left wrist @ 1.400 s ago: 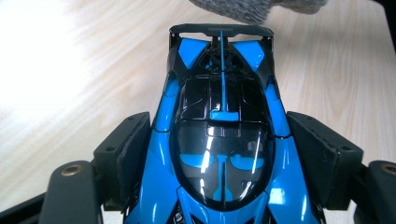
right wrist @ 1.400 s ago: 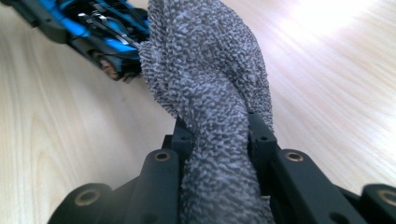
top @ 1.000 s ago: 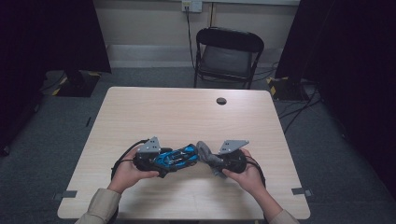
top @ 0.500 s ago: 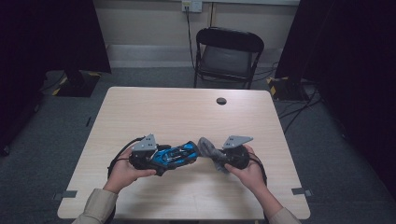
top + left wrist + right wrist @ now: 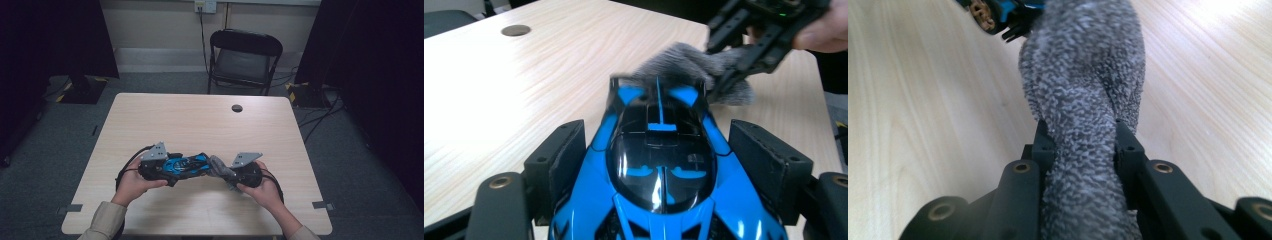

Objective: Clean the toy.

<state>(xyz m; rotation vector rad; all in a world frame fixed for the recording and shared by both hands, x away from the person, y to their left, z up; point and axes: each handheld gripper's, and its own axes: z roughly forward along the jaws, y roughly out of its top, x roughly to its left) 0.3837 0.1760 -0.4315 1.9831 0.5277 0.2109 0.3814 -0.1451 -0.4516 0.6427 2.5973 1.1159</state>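
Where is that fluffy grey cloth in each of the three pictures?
High view: the grey cloth sits low and centre, between the two grippers, against the blue toy car.
Left gripper view: upper middle, beyond the car's far end.
Right gripper view: centre, running up between the black jaws.
Shared landmark: the blue toy car.

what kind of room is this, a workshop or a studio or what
Probably a recording studio or lab corner: black curtains hang on both sides, a bare wooden table stands on grey carpet, and a folding chair faces it.

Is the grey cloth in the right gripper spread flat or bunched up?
Bunched up: the grey cloth is squeezed into a thick roll by the right gripper.
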